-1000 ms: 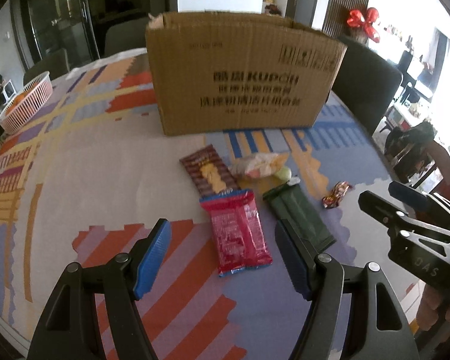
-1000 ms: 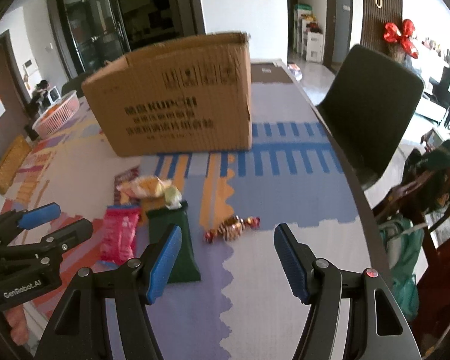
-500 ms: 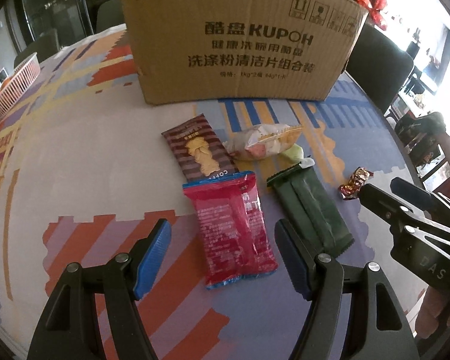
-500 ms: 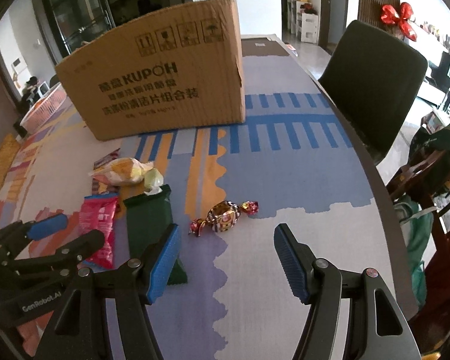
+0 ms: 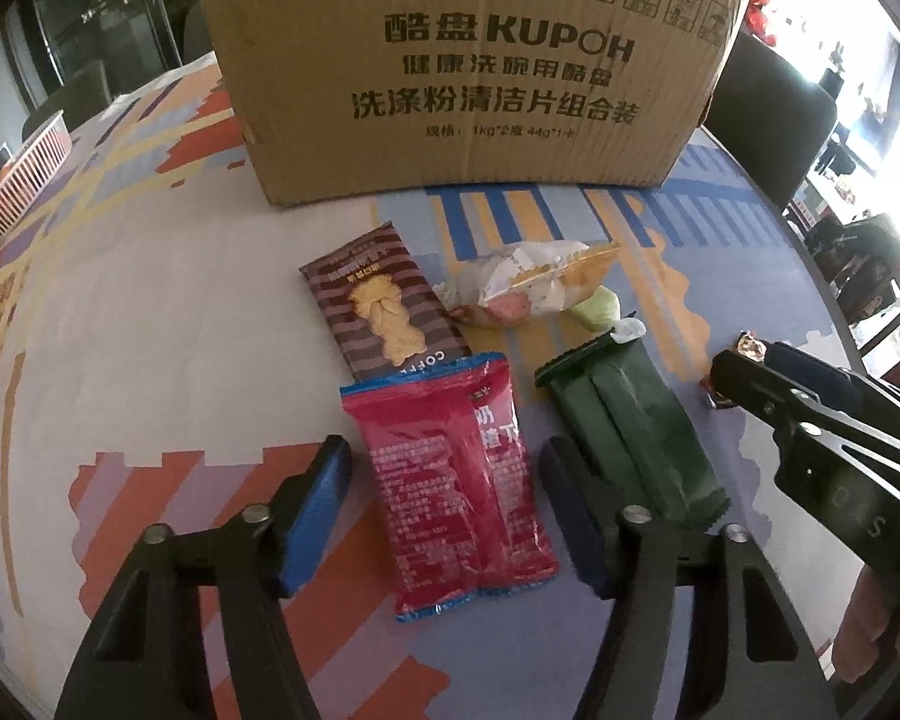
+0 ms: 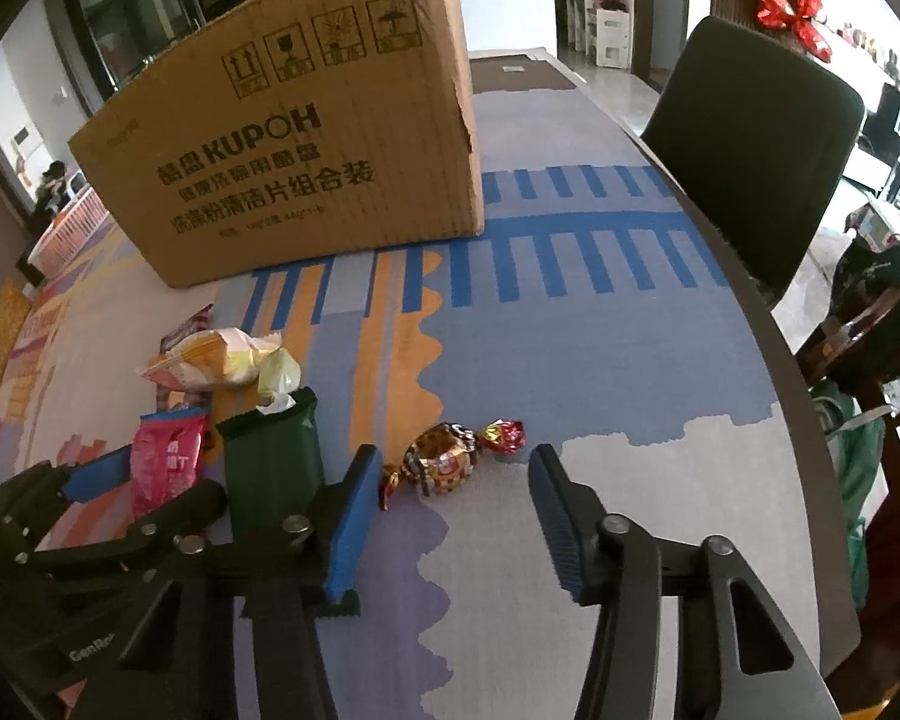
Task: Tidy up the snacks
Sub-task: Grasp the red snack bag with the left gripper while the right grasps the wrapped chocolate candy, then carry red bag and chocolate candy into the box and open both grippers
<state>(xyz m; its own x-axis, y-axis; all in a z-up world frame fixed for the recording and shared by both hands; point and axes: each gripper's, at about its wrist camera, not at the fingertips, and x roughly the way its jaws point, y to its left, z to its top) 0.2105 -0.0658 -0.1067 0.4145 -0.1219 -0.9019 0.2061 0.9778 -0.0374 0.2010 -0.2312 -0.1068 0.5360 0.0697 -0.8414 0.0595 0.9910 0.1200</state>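
Observation:
Several snacks lie on the patterned table in front of a cardboard box. My left gripper is open, its fingers on either side of the red packet. A brown biscuit packet, a pale crumpled bag and a dark green packet lie close by. My right gripper is open, just short of a gold and red wrapped candy. The box, green packet, red packet and pale bag also show in the right wrist view.
A pink slatted basket sits at the far left of the table. A dark chair stands at the table's right edge, with a bag-laden wooden chair beyond. The right gripper appears at the right of the left wrist view.
Both grippers have moved forward and down toward the snacks. The red packet now lies between the left fingers, and the candy is just ahead of the right fingers. Both stay open.

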